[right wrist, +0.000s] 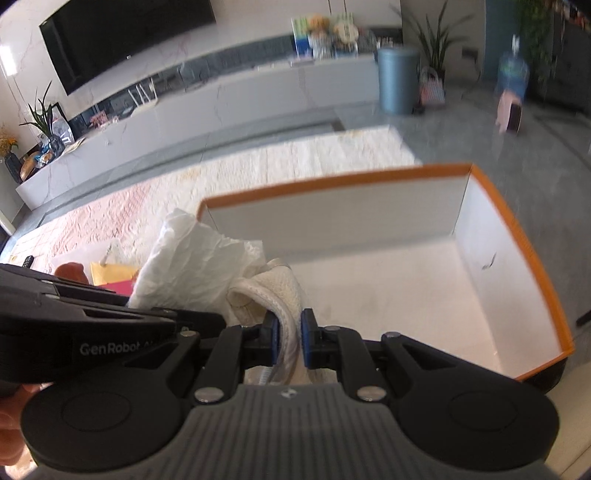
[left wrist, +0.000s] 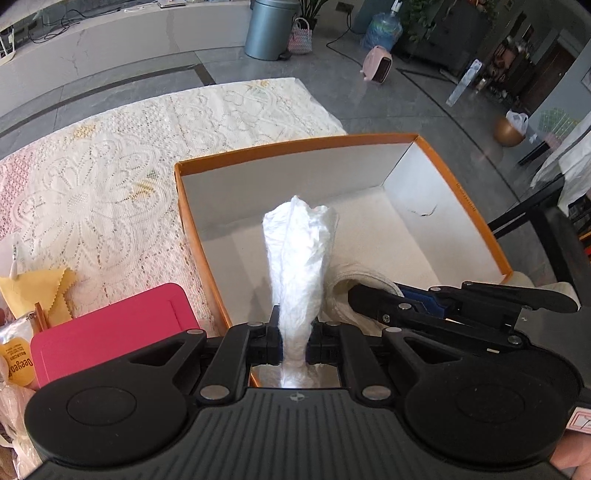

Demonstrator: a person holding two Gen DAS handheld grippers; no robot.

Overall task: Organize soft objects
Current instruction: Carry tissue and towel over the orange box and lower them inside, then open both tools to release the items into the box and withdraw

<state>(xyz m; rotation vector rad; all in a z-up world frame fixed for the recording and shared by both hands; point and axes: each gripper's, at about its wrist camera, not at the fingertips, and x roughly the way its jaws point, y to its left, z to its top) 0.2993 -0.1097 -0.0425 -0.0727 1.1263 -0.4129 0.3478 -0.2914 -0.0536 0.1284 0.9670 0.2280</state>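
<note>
My left gripper (left wrist: pixel 294 341) is shut on a crumpled white tissue (left wrist: pixel 297 258) and holds it over the near end of an orange-rimmed white box (left wrist: pixel 295 146). My right gripper (right wrist: pixel 289 338) is shut on a cream knitted cloth (right wrist: pixel 273 291) and holds it over the box's (right wrist: pixel 332 177) near left part. The right gripper also shows in the left wrist view (left wrist: pixel 373 301), with the cream cloth (left wrist: pixel 354 275) beside the tissue. The tissue also shows in the right wrist view (right wrist: pixel 192 258). The box floor is bare apart from a small dark mark.
The box sits on a table with a lace cloth (left wrist: pixel 110 177). A pink flat case (left wrist: pixel 110 328), a yellow cloth (left wrist: pixel 40 291) and packets lie to the box's left. Beyond are a grey floor, a bin (left wrist: pixel 269 29) and a low white counter.
</note>
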